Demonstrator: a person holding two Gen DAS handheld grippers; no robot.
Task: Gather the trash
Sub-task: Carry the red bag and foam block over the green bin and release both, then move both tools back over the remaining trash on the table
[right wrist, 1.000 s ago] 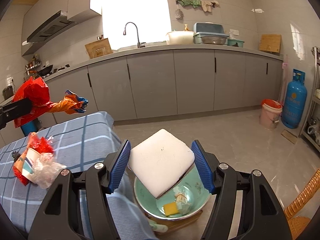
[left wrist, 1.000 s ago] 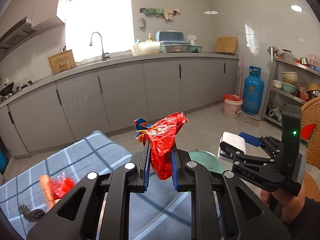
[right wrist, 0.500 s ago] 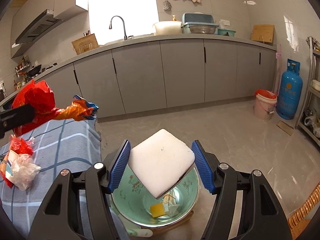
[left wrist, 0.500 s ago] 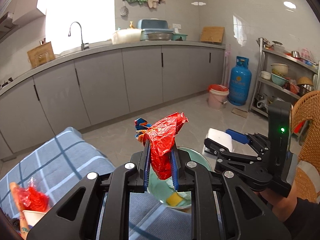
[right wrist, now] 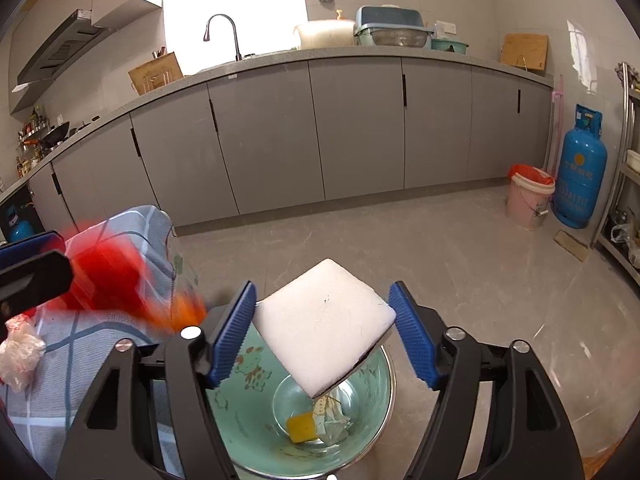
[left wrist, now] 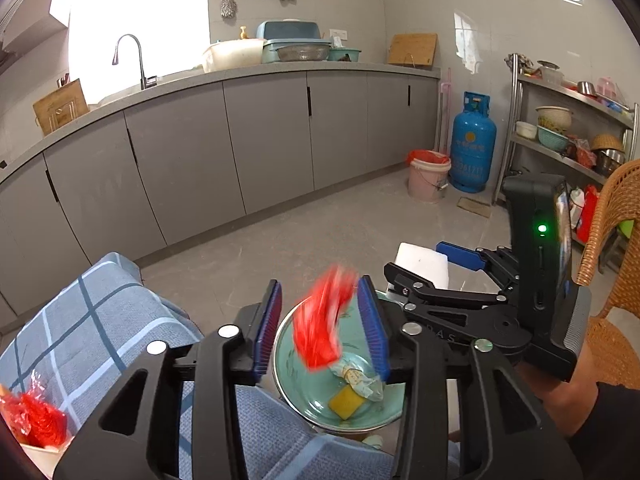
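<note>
trash goes in the green bowl [left wrist: 316, 408]. the left gripper [left wrist: 324, 320] is opening and the red wrapper [left wrist: 320, 328] falls out, blurry, over the bowl. the right gripper [right wrist: 324, 330] is opening too; the white block [right wrist: 324, 320] sits loose between its pads, above the bowl. keep both over the middle so nothing misses.

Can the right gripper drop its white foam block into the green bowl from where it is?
Probably yes. The right gripper is opening, its white foam block sits right above the green bowl, and nothing lies between them.
</note>
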